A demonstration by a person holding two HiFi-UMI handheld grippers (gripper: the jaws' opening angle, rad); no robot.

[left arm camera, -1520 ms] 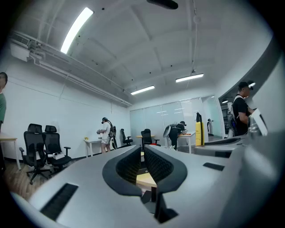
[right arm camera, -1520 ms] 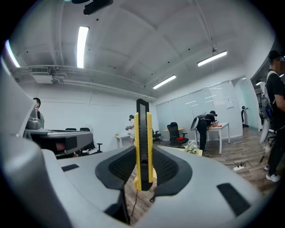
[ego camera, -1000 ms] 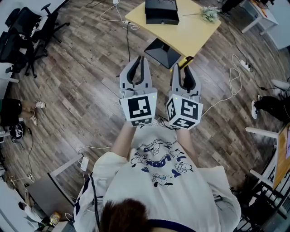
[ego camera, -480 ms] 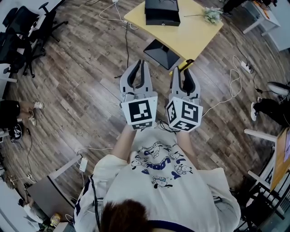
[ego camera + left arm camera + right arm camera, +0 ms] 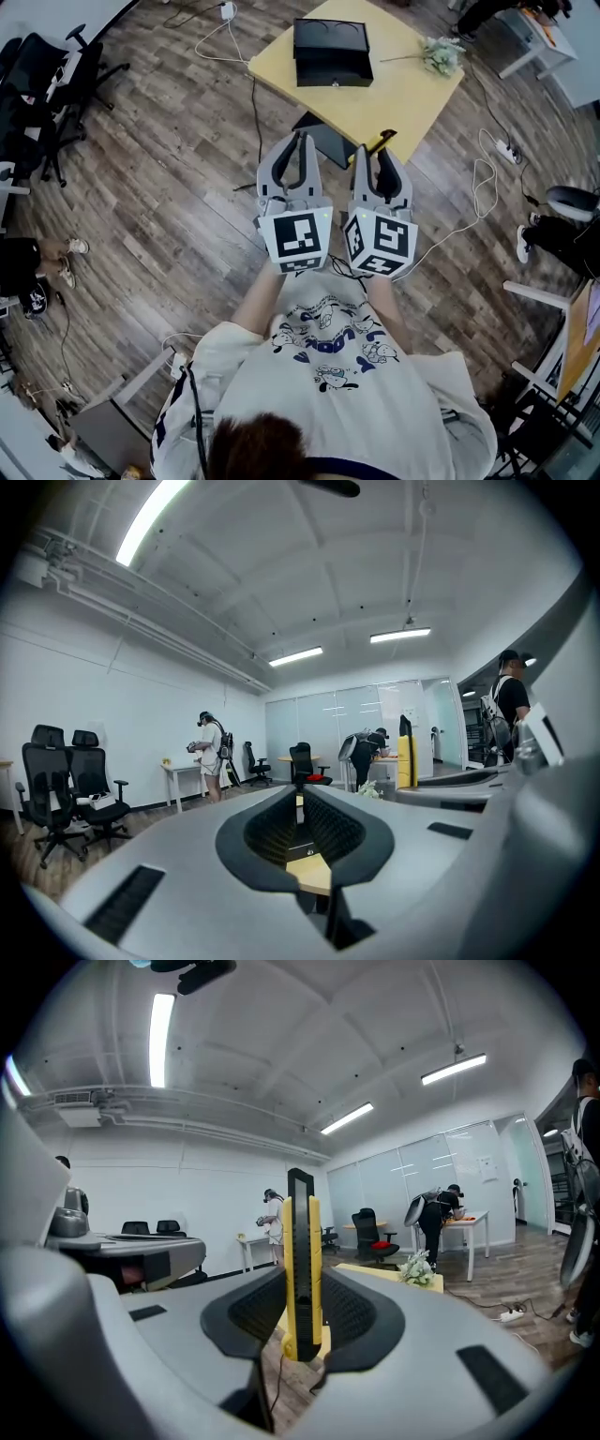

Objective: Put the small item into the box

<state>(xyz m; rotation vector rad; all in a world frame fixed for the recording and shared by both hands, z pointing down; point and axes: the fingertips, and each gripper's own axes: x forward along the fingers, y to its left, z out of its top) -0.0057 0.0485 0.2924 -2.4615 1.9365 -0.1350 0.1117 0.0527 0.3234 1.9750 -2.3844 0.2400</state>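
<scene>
An open black box [image 5: 332, 39] stands on a yellow table [image 5: 403, 89], ahead of both grippers. My right gripper [image 5: 382, 152] is shut on a yellow and black utility knife [image 5: 302, 1260], which stands upright between its jaws; the knife's tip [image 5: 385, 139] shows near the table's front edge. My left gripper [image 5: 301, 141] is beside it, jaws together with nothing in them. In the left gripper view the box [image 5: 304, 847] and a strip of table [image 5: 312, 872] show through the gap behind the jaw tips.
A small bunch of white flowers [image 5: 438, 54] lies on the table's right part. Cables [image 5: 483, 164] trail over the wood floor. Office chairs [image 5: 42, 84] stand at the left. Other people [image 5: 210, 752] work at desks farther off.
The table and box have come closer in the head view, and both grippers have moved forward toward the table's front edge. The knife stays in the right gripper.
</scene>
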